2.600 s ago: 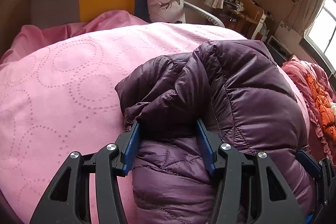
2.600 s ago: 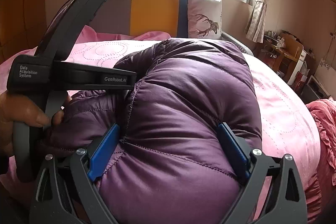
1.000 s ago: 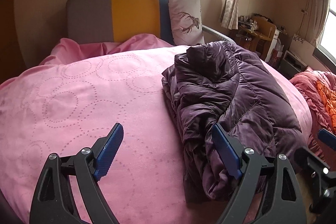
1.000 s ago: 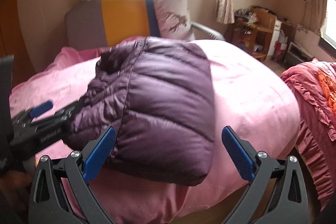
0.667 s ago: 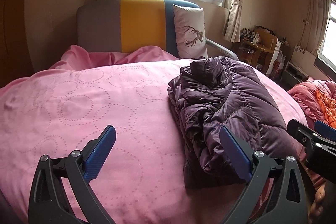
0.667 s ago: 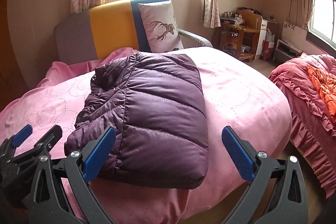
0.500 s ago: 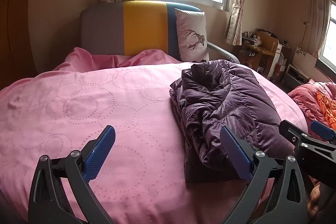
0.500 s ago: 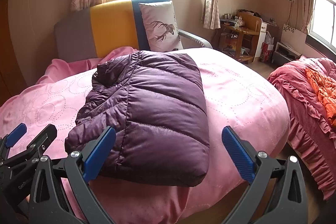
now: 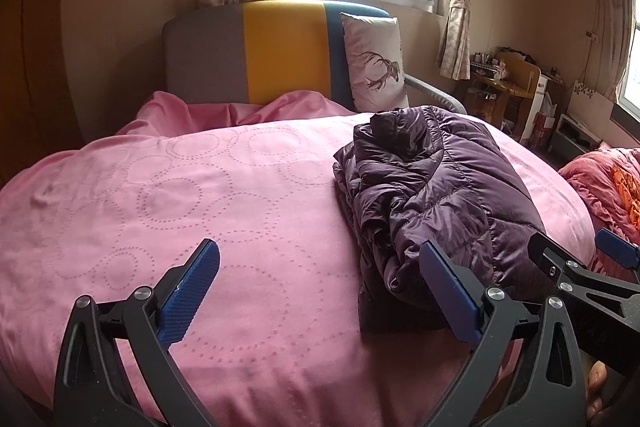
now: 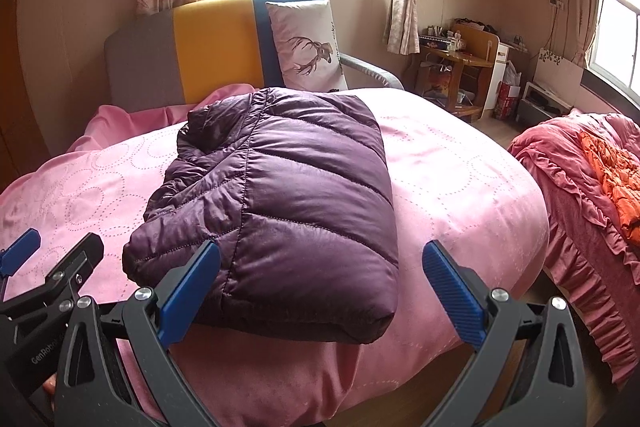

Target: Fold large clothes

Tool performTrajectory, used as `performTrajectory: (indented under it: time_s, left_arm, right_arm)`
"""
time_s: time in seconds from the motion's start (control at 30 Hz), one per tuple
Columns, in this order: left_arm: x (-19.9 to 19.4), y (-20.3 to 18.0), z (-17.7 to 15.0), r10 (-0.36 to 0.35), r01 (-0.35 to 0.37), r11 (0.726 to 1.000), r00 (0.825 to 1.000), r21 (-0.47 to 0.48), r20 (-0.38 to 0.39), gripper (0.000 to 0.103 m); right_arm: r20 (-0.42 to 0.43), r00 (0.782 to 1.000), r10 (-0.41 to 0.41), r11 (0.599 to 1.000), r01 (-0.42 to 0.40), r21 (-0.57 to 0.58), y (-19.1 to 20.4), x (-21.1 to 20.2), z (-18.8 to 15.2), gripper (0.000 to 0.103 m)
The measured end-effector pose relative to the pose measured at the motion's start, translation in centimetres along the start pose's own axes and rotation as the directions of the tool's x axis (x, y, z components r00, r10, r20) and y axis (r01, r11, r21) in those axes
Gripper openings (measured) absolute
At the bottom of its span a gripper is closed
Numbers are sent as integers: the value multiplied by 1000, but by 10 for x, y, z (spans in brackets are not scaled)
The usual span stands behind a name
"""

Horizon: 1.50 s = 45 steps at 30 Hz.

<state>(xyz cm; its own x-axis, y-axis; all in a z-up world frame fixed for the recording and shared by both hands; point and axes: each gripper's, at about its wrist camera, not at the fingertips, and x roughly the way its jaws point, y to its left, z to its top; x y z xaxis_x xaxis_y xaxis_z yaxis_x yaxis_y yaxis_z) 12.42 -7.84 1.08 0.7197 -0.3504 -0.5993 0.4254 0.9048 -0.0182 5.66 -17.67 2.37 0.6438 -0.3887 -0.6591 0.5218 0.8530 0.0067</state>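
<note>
A dark purple quilted down jacket (image 9: 432, 187) lies folded into a thick rectangular bundle on the pink bed; it also shows in the right wrist view (image 10: 288, 195). My left gripper (image 9: 320, 287) is open and empty, held back from the bed's near edge, with the jacket ahead to its right. My right gripper (image 10: 320, 287) is open and empty, just short of the jacket's near end. Neither gripper touches the jacket. Each gripper shows at the edge of the other's view.
The pink bedspread (image 9: 180, 195) covers a bed with a grey, yellow and blue headboard (image 9: 256, 51) and a deer pillow (image 9: 376, 63). A second bed with red and orange bedding (image 10: 600, 171) stands to the right. A wooden desk (image 10: 460, 67) is beyond.
Both grippers let go of the jacket, opened wide and drew back from the bed. The folded jacket stays where it was set down.
</note>
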Motion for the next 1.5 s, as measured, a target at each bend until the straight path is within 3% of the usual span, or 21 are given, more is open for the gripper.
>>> performTrajectory:
  time_s: [0.43,1.5]
  left_arm:
    - [1,7,-1,28,-28,999,1000,-41,2,99]
    - [0,1,-4,18,-19,1000,1000,-17,-13,99]
  right_arm:
    - [-31,999,10,1000,-10,-24,6,7,-2,101]
    - [-36,999,12,1000,-13,-15,8,11,-8,101]
